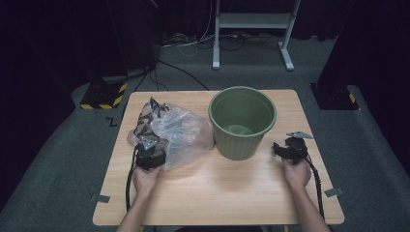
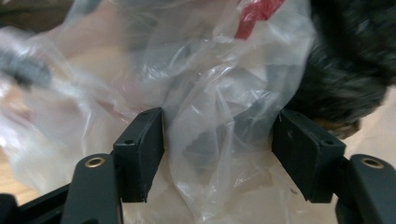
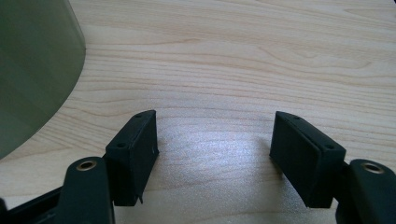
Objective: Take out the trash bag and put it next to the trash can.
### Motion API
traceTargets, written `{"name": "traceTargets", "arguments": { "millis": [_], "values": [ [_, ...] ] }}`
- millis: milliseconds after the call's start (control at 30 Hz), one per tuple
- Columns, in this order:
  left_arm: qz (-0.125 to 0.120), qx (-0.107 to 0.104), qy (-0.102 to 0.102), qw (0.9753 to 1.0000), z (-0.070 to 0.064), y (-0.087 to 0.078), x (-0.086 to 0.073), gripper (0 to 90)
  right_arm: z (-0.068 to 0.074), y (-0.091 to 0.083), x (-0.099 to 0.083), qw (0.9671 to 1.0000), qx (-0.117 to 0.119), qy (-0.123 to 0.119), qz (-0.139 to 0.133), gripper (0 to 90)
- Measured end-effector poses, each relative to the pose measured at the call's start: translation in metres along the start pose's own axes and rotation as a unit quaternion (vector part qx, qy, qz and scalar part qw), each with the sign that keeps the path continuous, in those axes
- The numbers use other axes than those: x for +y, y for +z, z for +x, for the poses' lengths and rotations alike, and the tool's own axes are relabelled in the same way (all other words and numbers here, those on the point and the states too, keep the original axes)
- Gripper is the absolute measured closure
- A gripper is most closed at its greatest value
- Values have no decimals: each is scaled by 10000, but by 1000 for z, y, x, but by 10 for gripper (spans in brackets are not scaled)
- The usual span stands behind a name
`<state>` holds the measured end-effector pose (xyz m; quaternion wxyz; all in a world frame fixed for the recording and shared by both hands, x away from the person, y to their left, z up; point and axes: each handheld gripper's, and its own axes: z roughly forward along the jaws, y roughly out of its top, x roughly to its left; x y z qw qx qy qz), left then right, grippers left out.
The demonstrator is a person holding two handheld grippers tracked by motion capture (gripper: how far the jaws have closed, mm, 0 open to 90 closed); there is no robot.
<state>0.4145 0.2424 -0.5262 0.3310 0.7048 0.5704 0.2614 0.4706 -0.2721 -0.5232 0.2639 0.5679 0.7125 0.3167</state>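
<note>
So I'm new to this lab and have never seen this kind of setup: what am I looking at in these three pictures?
There is no robot here: a person holds a two-jaw tool in each hand. The high view looks down on a wooden table from above. The other two pictures come from cameras riding on the tools, looking along their black jaws.

On the table stand a green bucket and, left of it, a clear plastic bag with dark things inside.

The left gripper is open, with a fold of the bag between its jaws but not pinched. The right gripper is open too, holding nothing, over bare wood just right of the bucket.
</note>
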Motion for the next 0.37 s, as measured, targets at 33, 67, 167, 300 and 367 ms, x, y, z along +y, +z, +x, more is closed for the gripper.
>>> {"name": "traceTargets", "arguments": {
  "millis": [33,67,167,300,367],
  "values": [
    [-66,20,13,10000,0,-1,0,336,0,0,0,10000,1,-2,-1,318],
    [-53,39,45,10000,0,0,0,336,0,0,0,10000,2,-2,-2,318],
    [-23,87,47,9999,-1,1,1,332,0,0,0,10000,3,-1,-1,318],
    [5,161,121,9998,-3,1,1,320,0,0,0,10000,3,0,-2,318],
    [6,159,119,9998,-3,1,1,317,0,0,0,10000,2,-3,-2,318]
  ]
}}
